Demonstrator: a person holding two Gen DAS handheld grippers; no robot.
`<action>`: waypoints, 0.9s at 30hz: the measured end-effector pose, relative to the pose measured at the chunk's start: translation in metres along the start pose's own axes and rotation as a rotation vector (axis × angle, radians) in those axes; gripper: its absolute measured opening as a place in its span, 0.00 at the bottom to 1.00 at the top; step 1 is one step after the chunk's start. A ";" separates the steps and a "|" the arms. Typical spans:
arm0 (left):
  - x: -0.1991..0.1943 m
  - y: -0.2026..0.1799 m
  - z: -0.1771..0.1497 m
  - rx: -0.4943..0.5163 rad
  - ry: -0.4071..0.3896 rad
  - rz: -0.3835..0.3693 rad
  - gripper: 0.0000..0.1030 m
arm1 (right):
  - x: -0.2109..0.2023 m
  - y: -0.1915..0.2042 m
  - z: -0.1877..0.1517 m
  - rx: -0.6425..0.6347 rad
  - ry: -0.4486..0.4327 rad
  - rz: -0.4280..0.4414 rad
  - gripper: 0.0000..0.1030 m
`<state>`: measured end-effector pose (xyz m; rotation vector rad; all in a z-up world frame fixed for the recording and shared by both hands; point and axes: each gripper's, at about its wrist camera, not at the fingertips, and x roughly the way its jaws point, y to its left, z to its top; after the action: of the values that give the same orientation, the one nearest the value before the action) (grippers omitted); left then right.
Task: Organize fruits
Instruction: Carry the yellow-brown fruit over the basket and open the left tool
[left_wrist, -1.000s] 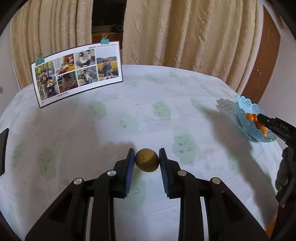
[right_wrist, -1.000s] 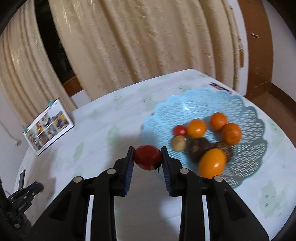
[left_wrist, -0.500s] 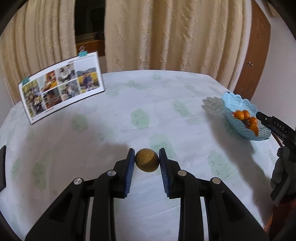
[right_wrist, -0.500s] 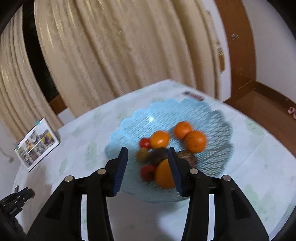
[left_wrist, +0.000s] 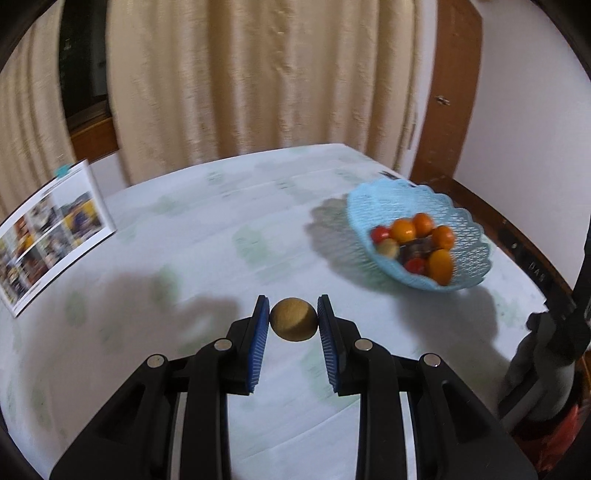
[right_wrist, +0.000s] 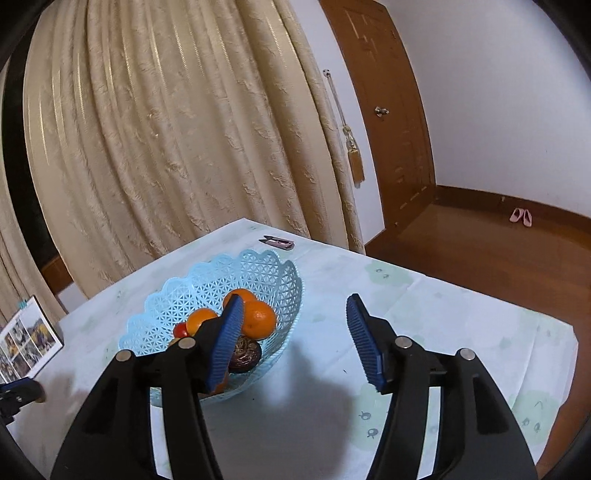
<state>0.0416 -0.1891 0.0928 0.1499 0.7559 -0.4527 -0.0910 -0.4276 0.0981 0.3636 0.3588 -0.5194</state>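
The left gripper (left_wrist: 293, 321) is clamped on a round brown fruit (left_wrist: 293, 319). Its two blue pads (left_wrist: 258, 343) press on the fruit from both sides. The fruit is held up above the table (left_wrist: 184, 258), on the near side.

Farther off and to the right sits a blue basket (left_wrist: 469, 236) with holes in its wall. It rests on the table near the right edge. Inside it are orange fruits (left_wrist: 441, 264), small red ones (left_wrist: 414, 265), a pale one (left_wrist: 388, 248) and a dark one (left_wrist: 417, 248), all packed close together.

The right gripper (right_wrist: 295, 339) has its jaws wide apart and holds nothing. It hangs above the table just right of the basket (right_wrist: 207, 280). Its left pad (right_wrist: 227, 343) is in front of the basket and hides some of the fruit.

A photo card (left_wrist: 48, 236) stands on the far left of the table. Cream curtains (left_wrist: 258, 81) hang behind the table, and a brown door (right_wrist: 391, 110) is at the right.
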 end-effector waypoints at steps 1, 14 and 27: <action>0.003 -0.006 0.004 0.009 -0.001 -0.010 0.27 | 0.000 -0.001 0.000 0.005 -0.004 -0.001 0.62; 0.040 -0.072 0.043 0.091 -0.003 -0.112 0.27 | -0.002 -0.004 -0.005 0.027 -0.007 0.024 0.63; 0.090 -0.033 0.020 0.025 0.121 -0.086 0.39 | 0.000 -0.004 -0.005 0.037 0.001 0.037 0.64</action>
<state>0.0966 -0.2555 0.0467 0.1701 0.8779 -0.5380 -0.0946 -0.4290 0.0926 0.4056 0.3437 -0.4904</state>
